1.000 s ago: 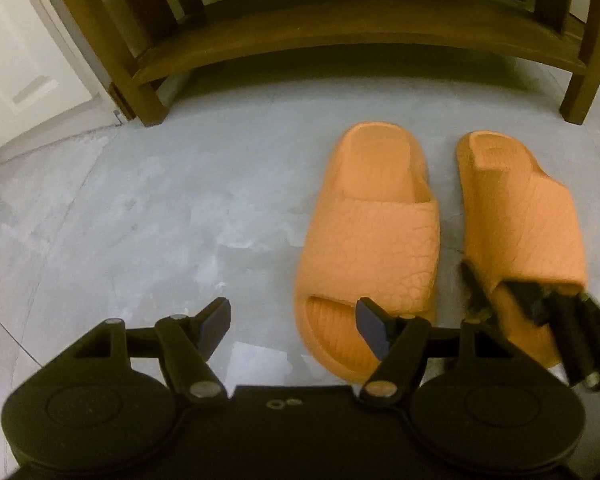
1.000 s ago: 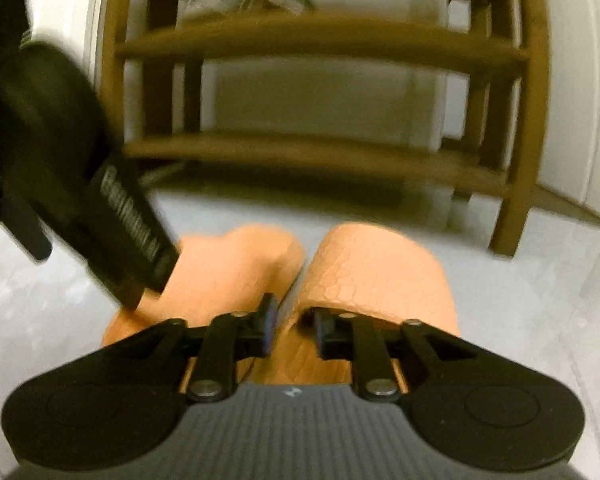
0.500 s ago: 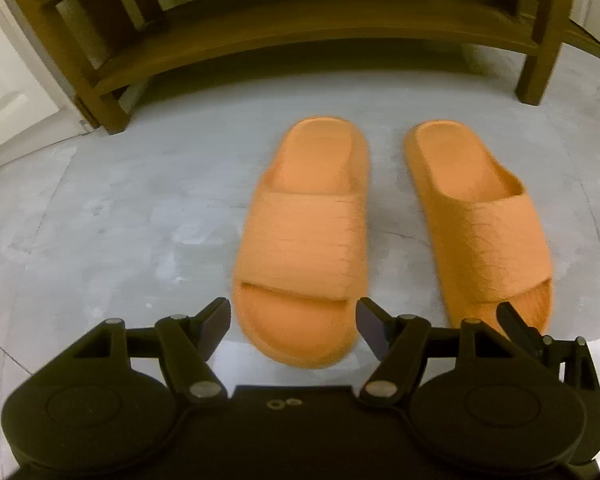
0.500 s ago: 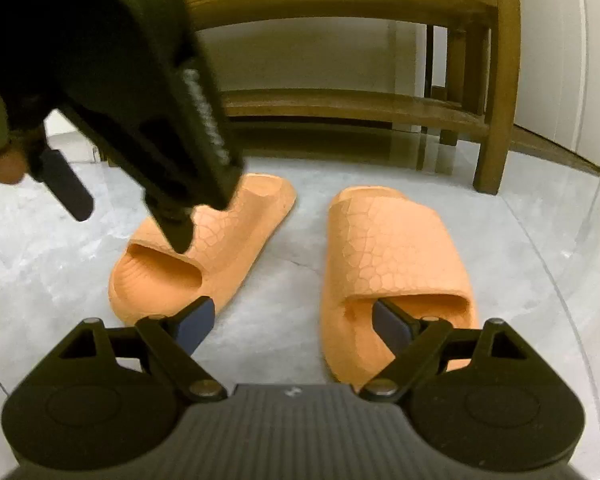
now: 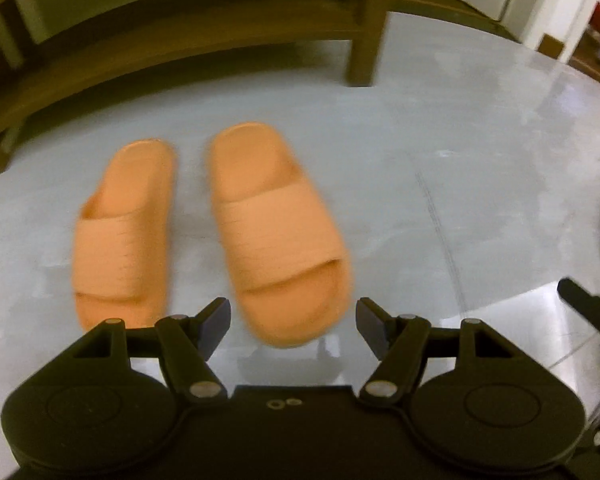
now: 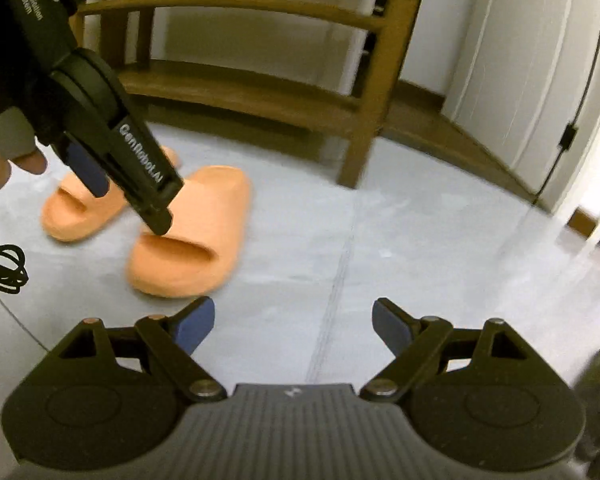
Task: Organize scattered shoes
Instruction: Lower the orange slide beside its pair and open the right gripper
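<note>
Nearest, the right gripper (image 6: 293,322) has let go of its slide and drawn back, jaws now spread wide over bare grey floor (image 6: 420,248), and the left gripper (image 5: 293,324) hangs with jaws spread and empty just short of the pair, so both seem released and this pair looks finished. Beyond them the two orange, soft moulded foam slides, the left slide (image 5: 124,232) and right slide (image 5: 276,232), lie side by side, toes toward the camera, heels toward the brown wooden shoe rack (image 5: 180,44) behind
</note>
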Demonstrator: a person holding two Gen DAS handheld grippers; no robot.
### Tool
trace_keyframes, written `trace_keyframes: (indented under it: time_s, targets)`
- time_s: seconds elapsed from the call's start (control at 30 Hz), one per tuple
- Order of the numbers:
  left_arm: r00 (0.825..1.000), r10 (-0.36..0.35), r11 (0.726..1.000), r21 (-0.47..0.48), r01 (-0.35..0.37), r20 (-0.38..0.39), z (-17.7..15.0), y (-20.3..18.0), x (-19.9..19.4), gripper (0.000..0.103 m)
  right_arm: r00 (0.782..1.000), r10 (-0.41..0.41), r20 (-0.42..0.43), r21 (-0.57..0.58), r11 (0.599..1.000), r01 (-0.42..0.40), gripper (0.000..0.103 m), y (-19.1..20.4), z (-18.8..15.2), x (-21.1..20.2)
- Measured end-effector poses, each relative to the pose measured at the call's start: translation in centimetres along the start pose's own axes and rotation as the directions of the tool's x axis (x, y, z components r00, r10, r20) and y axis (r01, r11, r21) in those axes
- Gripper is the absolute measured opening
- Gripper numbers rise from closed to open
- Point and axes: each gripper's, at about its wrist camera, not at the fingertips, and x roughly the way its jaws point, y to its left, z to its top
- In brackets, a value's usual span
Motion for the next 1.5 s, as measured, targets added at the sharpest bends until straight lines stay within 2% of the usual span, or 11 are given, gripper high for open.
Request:
trace_keyframes:
  time_s: [0.2,0.33,0.43,0.6,0.67,0.97,1.0,1.07,1.13,1.33,1.5]
  targets:
    - [0.999,0.050,0.999,0.015,-0.050,0.013,-0.6,0.5,0.2,0.070,0.999,0.004,0.040,0.058,0.998,-0.006,0.088,0.7,-0.1,2.0]
    - [0.992,0.125,0.992,-0.033,-0.125,0.001,-0.9,4.0,0.9,0.070,0.997,0.040,0.061,0.057,0.997,-0.043,0.088,3.5,0.9,3.9]
    - [0.985,0.173,0.979,-0.104,-0.174,-0.022,-0.9,7.6,1.3,0.070,0.993,0.094,0.066,0.120,0.988,-0.101,0.088,7.0,1.5,4.8]
    - [0.977,0.207,0.964,-0.156,-0.214,-0.061,-1.7,11.1,2.0,0.070,0.984,0.174,0.033,0.187,0.966,-0.177,0.086,11.7,1.5,6.6]
    - [0.973,0.217,0.960,-0.163,-0.227,-0.079,-2.1,11.9,2.5,0.070,0.984,0.176,0.026,0.217,0.960,-0.177,0.076,12.9,1.7,7.7]
    - [0.962,0.231,0.944,-0.208,-0.257,-0.143,-3.2,16.1,3.3,0.069,0.993,0.119,-0.003,0.367,0.924,-0.110,0.072,13.2,3.1,13.0]
    - [0.962,0.231,0.943,-0.211,-0.258,-0.146,-3.2,16.3,3.3,0.070,0.994,0.106,0.007,0.371,0.923,-0.101,0.070,13.3,3.2,13.4]
    - [0.962,0.229,0.941,-0.219,-0.259,-0.150,-3.2,16.8,3.5,0.069,0.995,0.091,0.031,0.379,0.920,-0.096,0.051,13.3,3.5,14.0]
    - [0.961,0.231,0.942,-0.213,-0.260,-0.150,-3.2,16.8,3.5,0.070,0.995,0.087,0.039,0.383,0.919,-0.095,0.041,13.4,3.8,14.4]
    - [0.961,0.239,0.944,-0.198,-0.264,-0.140,-3.3,16.4,3.3,0.070,0.989,0.124,0.078,0.286,0.948,-0.141,0.028,14.5,4.8,14.4]
    - [0.954,0.262,0.933,-0.213,-0.290,-0.148,-3.4,16.9,3.3,0.069,0.969,0.211,0.126,0.197,0.952,-0.233,0.019,16.4,6.0,13.8]
